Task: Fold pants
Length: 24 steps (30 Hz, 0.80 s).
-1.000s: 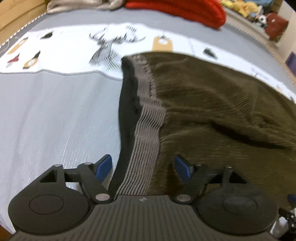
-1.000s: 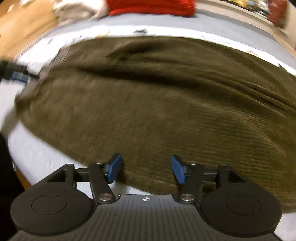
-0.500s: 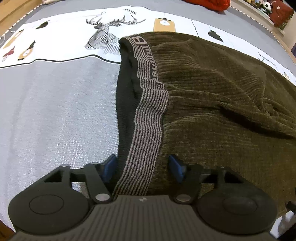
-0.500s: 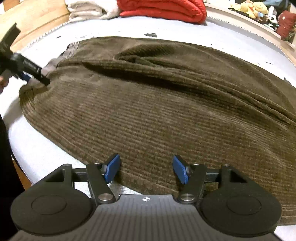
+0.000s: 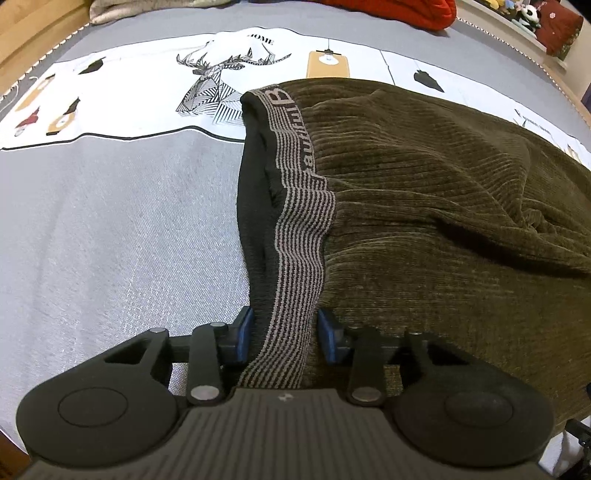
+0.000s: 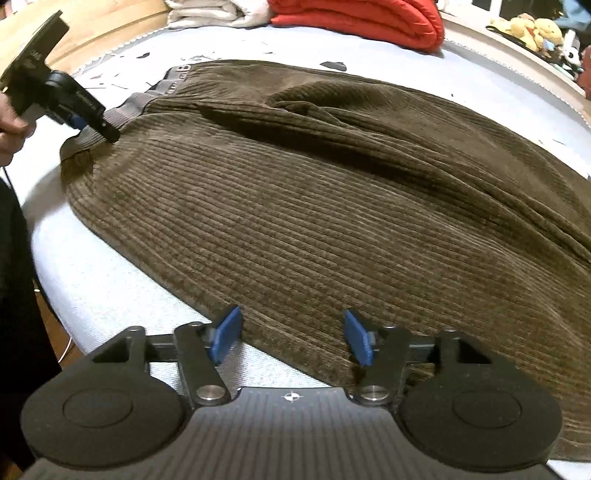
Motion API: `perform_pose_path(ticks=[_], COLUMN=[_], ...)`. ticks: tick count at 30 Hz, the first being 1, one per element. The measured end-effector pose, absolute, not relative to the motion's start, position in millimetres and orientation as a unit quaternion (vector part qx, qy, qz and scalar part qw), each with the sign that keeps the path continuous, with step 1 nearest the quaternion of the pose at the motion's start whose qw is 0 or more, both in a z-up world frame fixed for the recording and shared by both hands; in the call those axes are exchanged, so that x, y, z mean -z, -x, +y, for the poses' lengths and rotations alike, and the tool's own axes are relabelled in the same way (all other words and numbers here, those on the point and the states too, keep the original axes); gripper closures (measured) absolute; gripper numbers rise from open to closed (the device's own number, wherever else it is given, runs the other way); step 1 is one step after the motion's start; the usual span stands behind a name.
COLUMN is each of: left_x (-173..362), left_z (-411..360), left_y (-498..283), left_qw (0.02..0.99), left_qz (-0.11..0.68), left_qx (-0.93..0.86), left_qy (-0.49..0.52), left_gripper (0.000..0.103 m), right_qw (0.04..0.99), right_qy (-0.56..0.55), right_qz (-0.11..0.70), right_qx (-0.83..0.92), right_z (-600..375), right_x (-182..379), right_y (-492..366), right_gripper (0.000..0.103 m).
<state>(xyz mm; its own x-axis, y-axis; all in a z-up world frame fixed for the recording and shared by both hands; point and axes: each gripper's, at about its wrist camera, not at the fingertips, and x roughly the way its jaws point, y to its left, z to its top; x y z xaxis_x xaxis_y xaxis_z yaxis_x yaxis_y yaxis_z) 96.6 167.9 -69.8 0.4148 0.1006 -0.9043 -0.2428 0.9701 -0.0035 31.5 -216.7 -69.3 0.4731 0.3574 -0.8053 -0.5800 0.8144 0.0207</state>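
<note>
1. On the bed point(image 5: 110, 229), the brown pants point(image 6: 332, 221) lie spread flat.
2. The left hand-held gripper point(image 5: 284, 334) has just been closing around the striped waistband point(image 5: 295, 258); grab both layers.
3. The right hand-held gripper point(image 6: 291, 338) stands apart over the near edge; pinch it before lifting.

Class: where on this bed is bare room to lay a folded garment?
Free: grey bedspread left of the pants, below the deer print. Crowded: the far edge, with the red blanket and pale towels.
</note>
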Motion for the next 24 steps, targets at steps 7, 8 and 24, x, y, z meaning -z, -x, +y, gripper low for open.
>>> perform_pose_path(ticks=[7,8,24], left_x=[69,69,63], left_z=[166,165,159], left_y=[-96,-96,-94], left_qw=[0.839,0.839,0.847], left_qz=[0.530,0.530,0.514], left_qx=[-0.106,-0.106,-0.130], left_qy=[0.061,0.060,0.035], left_gripper=[0.066,0.067,0.047], right_qw=[0.841,0.840,0.849], right_qy=[0.139,0.142,0.084], right_qz=[0.420,0.418,0.414], right_qx=[-0.312,-0.317,-0.316], right_z=[-212,-210,-217], right_x=[70,70,60], right_y=[-25,-24,-36], right_gripper=[0.084,0.089,0.091])
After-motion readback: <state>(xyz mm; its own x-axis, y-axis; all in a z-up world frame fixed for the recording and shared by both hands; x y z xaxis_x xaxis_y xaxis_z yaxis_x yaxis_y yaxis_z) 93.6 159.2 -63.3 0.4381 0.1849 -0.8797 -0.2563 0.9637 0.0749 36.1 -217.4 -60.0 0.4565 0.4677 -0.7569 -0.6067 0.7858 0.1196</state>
